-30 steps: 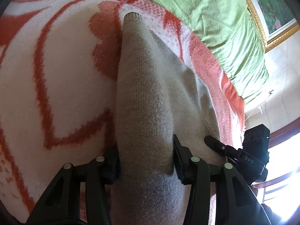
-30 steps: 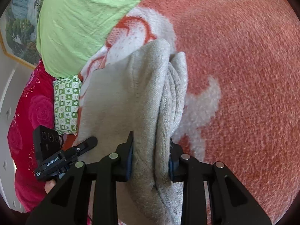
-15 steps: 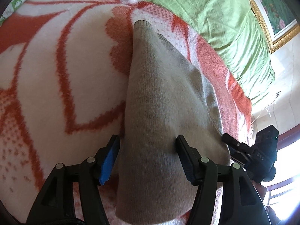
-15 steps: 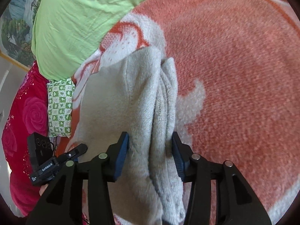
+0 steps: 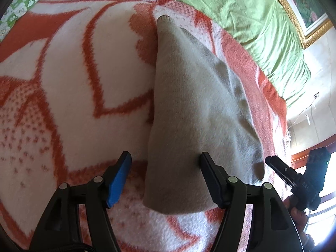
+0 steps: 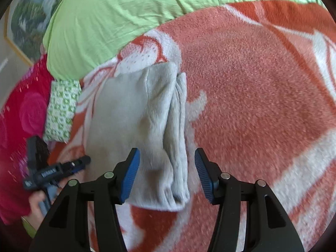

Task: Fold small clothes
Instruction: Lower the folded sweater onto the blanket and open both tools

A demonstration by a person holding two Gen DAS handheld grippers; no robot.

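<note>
Lying flat and folded on the blanket (image 6: pixel 262 88), the grey knit (image 5: pixel 195 113) is free of both the left gripper (image 5: pixel 166 178) and right gripper (image 6: pixel 166 174), jaws wide and empty, so this fold looks done; next comes tidying or another garment.

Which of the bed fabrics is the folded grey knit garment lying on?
The fuzzy orange-and-white patterned blanket; the folded grey knit garment rests on it, while the plain light-green sheet lies beyond.
</note>
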